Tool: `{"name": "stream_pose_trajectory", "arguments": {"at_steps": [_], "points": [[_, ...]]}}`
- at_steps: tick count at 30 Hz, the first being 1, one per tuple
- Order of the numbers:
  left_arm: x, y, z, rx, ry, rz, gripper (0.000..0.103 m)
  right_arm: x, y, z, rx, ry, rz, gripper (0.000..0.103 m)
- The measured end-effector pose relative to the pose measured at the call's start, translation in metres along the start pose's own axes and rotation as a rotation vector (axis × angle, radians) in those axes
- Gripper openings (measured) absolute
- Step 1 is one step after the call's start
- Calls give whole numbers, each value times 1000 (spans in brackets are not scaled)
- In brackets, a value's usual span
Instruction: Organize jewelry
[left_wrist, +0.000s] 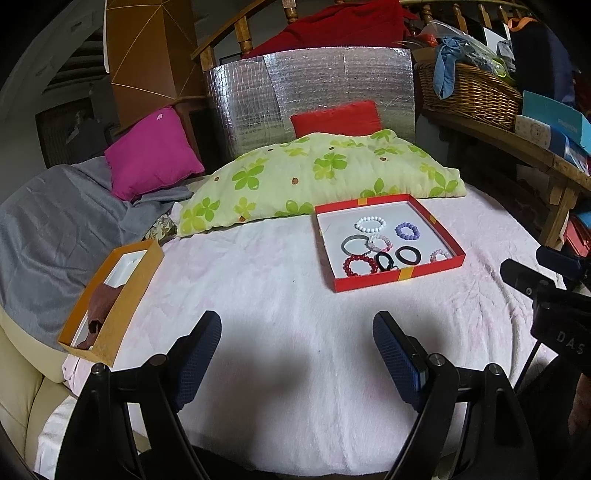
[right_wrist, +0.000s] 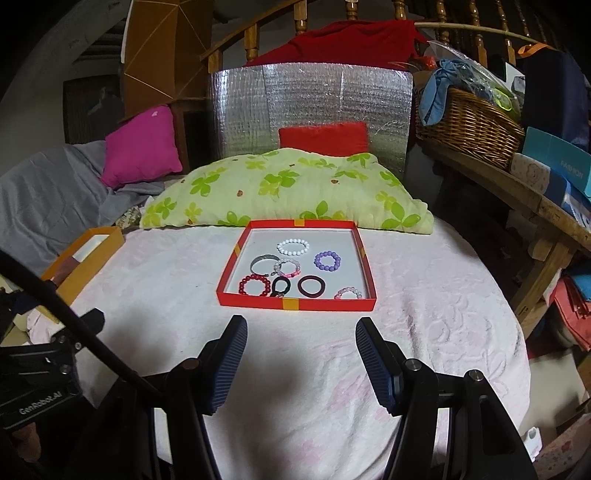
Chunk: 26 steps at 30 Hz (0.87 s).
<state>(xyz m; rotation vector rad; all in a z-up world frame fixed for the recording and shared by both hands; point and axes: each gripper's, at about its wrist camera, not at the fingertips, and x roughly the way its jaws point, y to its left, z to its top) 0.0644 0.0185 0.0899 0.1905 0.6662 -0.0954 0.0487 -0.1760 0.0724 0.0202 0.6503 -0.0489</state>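
A shallow red tray (right_wrist: 295, 303) (left_wrist: 397, 280) lies on the pale pink blanket and holds several bracelets and hair ties. Among them are a white bead bracelet (right_wrist: 293, 246), a purple bead bracelet (right_wrist: 327, 261), a red bead bracelet (right_wrist: 254, 285) and a dark hair tie (right_wrist: 312, 287). An orange box (left_wrist: 110, 295) (right_wrist: 86, 254) with a brown cloth inside sits at the blanket's left edge. My right gripper (right_wrist: 301, 330) hovers open just short of the tray's near wall, nothing between its fingers. My left gripper (left_wrist: 297, 326) is open over bare blanket, between the box and the tray.
A green clover-print pillow (right_wrist: 288, 192) lies right behind the tray, with a red cushion (right_wrist: 325, 138) and a silver foil panel (right_wrist: 310, 107) further back. A magenta cushion (left_wrist: 153, 151) and grey blanket (left_wrist: 55, 229) are at the left. A wooden shelf (right_wrist: 524, 192) with a wicker basket stands at the right.
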Motion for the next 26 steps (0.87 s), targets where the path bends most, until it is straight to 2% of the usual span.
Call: {"name": "stream_pose_trajectory", "arguments": {"at_steps": [15, 26], "points": [[14, -8, 21, 2, -6, -20, 85, 18, -10, 13, -7, 8, -60, 65], [15, -6, 29, -18, -73, -59, 85, 29, -15, 17, -6, 7, -69, 65]]}}
